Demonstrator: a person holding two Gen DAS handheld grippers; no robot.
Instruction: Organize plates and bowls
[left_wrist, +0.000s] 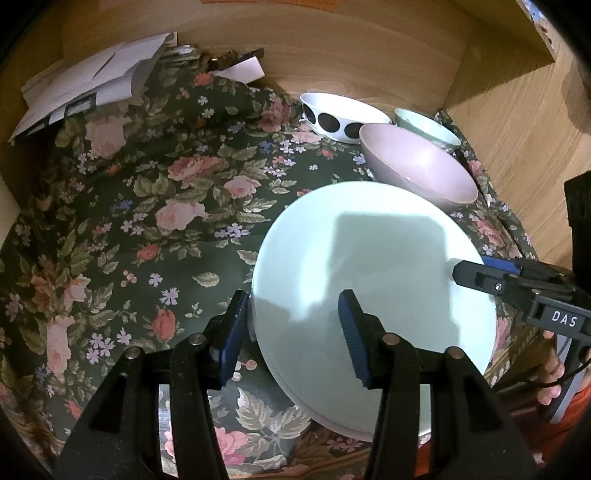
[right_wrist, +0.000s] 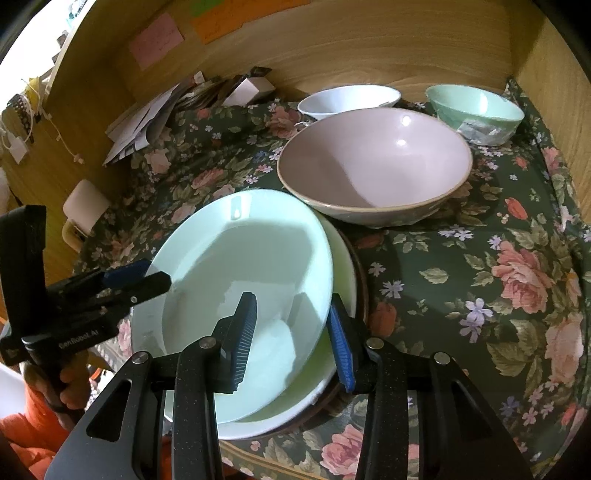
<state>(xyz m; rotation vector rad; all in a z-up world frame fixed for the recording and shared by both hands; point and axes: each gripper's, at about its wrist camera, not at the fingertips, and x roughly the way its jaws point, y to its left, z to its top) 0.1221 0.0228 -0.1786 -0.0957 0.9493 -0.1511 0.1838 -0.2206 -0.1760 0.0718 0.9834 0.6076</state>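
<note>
Nearest the person, both grippers work on one pale mint plate (right_wrist: 243, 266). The right gripper (right_wrist: 291, 332) has its jaws narrowed on the plate's near right rim, one pad above the plate and one at its outer edge, so it looks like a grip. The left gripper (left_wrist: 295, 332) straddles the plate's left rim with one pad over the plate and the other just outside its edge; the pads do not visibly press on it, so I cannot tell whether this gripper holds it.

The mint plate sits tilted on top of a second light plate (right_wrist: 343, 258), and under that a dark brown rim shows, probably a third plate. Judgement: a plate stack is already started at the front edge of the floral cloth (right_wrist: 480, 277), and the top plate is not yet squared onto it.

Beyond the stack, nearly touching its far edge, stands a large pink bowl (right_wrist: 373, 166), upright and empty. Behind it, a white bowl with black spots (left_wrist: 340, 118) and a small green bowl (right_wrist: 476, 107) stand apart from one another near the wooden back wall (right_wrist: 369, 48). None of the three is nested.

Far left: loose papers (left_wrist: 92, 85), not part of the task.

Status: plates mostly gathered; bowls still to be grouped or stacked.
</note>
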